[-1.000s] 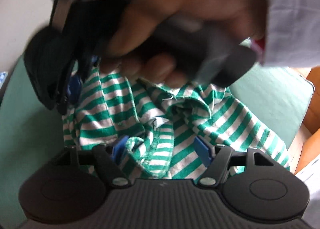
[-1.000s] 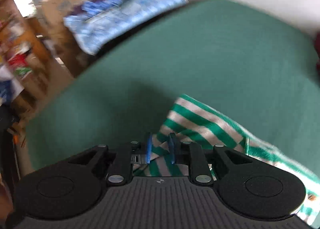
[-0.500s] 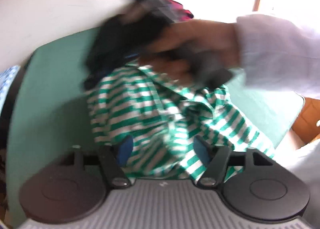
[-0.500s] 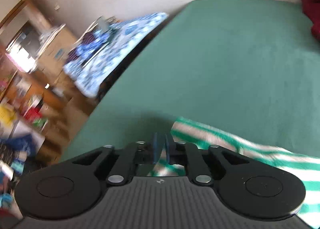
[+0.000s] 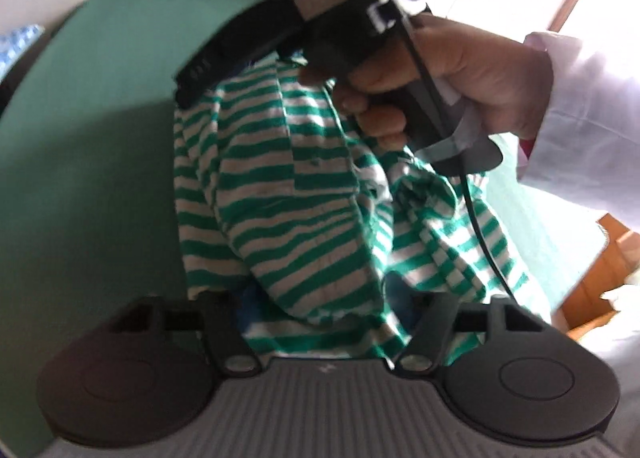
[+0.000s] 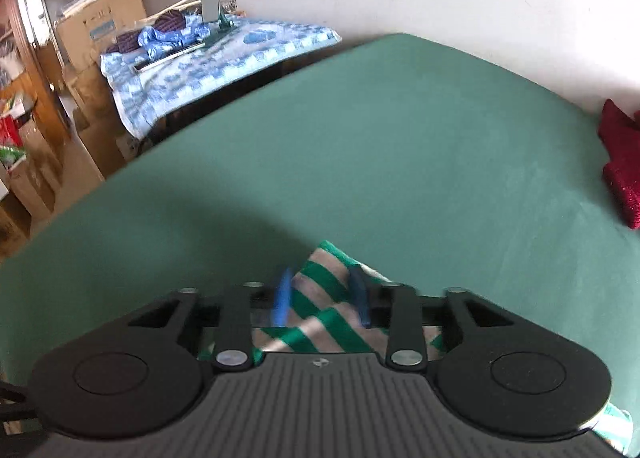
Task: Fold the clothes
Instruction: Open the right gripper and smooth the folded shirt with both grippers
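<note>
left gripper (image 5: pixel 320 300): jaws closing; fingers part-way apart, mostly buried under a bunched fold of the striped shirt (image 5: pixel 288 193); pad contact can't be told
right gripper (image 6: pixel 322 300): blue fingers (image 6: pixel 283 298) a little apart; shirt corner between them; grip unclear, blurred
right hand (image 5: pixel 452 73): beyond the left fingers; holding the right gripper's handle over the shirt
striped shirt: crumpled on the green counter (image 6: pixel 400 145)
red cloth (image 6: pixel 622 165): far right of the right fingers

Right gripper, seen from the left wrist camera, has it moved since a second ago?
Yes. The right gripper has drawn away toward the green surface's far edge, uncovering more striped shirt.
</note>
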{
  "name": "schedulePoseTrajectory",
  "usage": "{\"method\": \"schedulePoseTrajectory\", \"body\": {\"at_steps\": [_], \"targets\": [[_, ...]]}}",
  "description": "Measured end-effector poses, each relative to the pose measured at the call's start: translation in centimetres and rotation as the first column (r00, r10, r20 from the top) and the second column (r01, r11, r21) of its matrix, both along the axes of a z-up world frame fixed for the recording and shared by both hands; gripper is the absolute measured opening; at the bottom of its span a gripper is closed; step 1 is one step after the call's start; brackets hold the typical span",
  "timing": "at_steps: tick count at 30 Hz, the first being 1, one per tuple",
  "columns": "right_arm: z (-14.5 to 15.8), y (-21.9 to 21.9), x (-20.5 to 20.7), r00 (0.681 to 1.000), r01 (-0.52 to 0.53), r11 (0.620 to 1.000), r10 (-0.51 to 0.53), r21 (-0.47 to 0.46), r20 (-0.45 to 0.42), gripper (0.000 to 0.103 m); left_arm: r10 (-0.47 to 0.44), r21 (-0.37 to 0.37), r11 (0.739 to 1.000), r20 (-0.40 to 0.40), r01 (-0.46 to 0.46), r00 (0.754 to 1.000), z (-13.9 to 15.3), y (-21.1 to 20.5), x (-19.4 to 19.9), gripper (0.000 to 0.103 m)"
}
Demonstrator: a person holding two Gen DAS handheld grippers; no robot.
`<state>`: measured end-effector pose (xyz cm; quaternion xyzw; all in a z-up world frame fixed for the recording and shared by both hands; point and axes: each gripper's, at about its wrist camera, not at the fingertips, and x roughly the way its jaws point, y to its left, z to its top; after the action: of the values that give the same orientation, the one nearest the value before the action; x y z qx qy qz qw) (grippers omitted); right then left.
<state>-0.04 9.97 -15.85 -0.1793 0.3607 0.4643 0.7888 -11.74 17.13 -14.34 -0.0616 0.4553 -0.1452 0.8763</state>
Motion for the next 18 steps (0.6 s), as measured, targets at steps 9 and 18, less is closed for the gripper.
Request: {"method": "schedulePoseTrajectory", "body": {"at_steps": [9, 18], "targets": [[-1.3, -1.8, 4.4, 0.942, 0.249, 0.948, -0.189, 0.198, -0.279, 0.004, -0.007, 0.252, 0.967, 0.114, -0.023, 0.993, 1.6, -0.7, 1.4, 0.030], [4.3, -14.2, 4.6, 0.898, 0.331, 0.894, -0.200, 0.301, -0.392, 0.041, -0.113, 0.308, 0.947, 0.058, 0.090, 0.992, 0.9, -1.6, 0.9, 0.051]]}}
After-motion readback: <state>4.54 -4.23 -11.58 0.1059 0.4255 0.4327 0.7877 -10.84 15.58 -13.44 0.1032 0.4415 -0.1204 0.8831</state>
